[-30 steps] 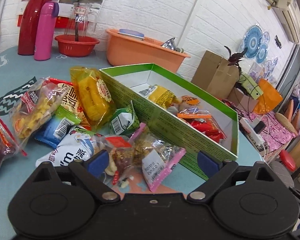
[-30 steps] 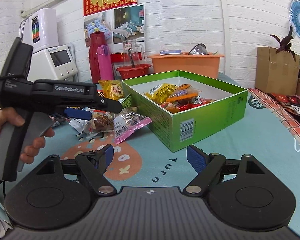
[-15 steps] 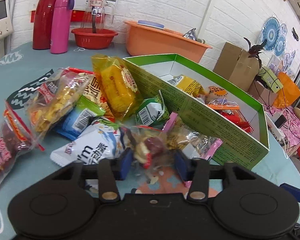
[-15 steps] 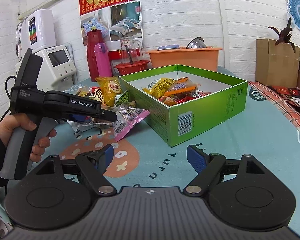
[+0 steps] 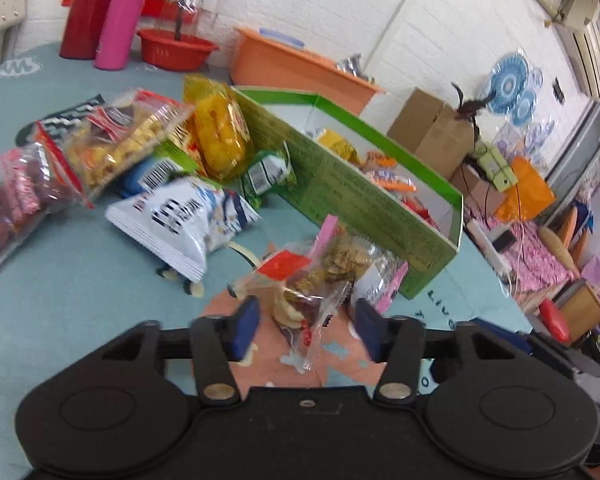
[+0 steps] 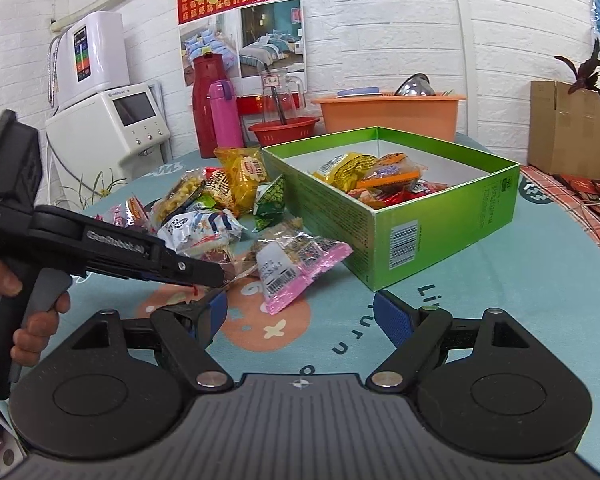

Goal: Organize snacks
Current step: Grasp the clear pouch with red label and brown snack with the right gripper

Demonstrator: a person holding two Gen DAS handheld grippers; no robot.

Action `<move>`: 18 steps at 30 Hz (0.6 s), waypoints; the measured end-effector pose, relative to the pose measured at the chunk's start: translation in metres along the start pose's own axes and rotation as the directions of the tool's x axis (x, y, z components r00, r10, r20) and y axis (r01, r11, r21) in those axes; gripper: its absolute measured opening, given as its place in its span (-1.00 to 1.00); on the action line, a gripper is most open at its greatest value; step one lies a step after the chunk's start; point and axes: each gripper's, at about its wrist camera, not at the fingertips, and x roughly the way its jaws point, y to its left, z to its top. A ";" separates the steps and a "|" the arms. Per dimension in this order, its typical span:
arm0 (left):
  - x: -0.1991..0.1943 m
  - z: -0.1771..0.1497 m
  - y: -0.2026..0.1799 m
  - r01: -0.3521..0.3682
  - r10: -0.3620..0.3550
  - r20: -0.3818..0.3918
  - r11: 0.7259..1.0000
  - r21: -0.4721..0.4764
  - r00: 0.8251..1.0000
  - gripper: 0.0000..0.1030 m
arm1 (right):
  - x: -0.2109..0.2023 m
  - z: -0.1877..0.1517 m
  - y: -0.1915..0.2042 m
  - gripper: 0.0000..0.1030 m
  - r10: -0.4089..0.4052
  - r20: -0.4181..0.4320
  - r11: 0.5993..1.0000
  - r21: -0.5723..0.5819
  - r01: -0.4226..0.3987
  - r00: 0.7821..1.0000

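Crinkled clear snack packet [image 5: 300,304] with a red label lies on the teal tablecloth [image 5: 80,280], between the pads of the left gripper [image 5: 304,330]; jaws opening, not pressing it. Gripper tilts downward. Right gripper [image 6: 300,316] hovers wide apart, empty. Green cardboard box [image 6: 440,232] stands just beyond, holding glossy wrapped snacks.

Teal-clothed table [image 6: 500,300]; on it a green box [image 6: 440,224], loose snack packets [image 5: 172,220], an orange tub [image 6: 388,112].

Glossy plastic snack packets [image 6: 204,228] beside a smooth cardboard box [image 6: 428,236].
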 end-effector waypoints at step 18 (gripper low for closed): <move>-0.048 0.001 0.041 -0.027 0.038 0.101 0.994 -0.109 0.994 1.00 | 0.063 0.028 0.059 1.00 0.159 -0.073 0.974 -0.150 -0.169 0.985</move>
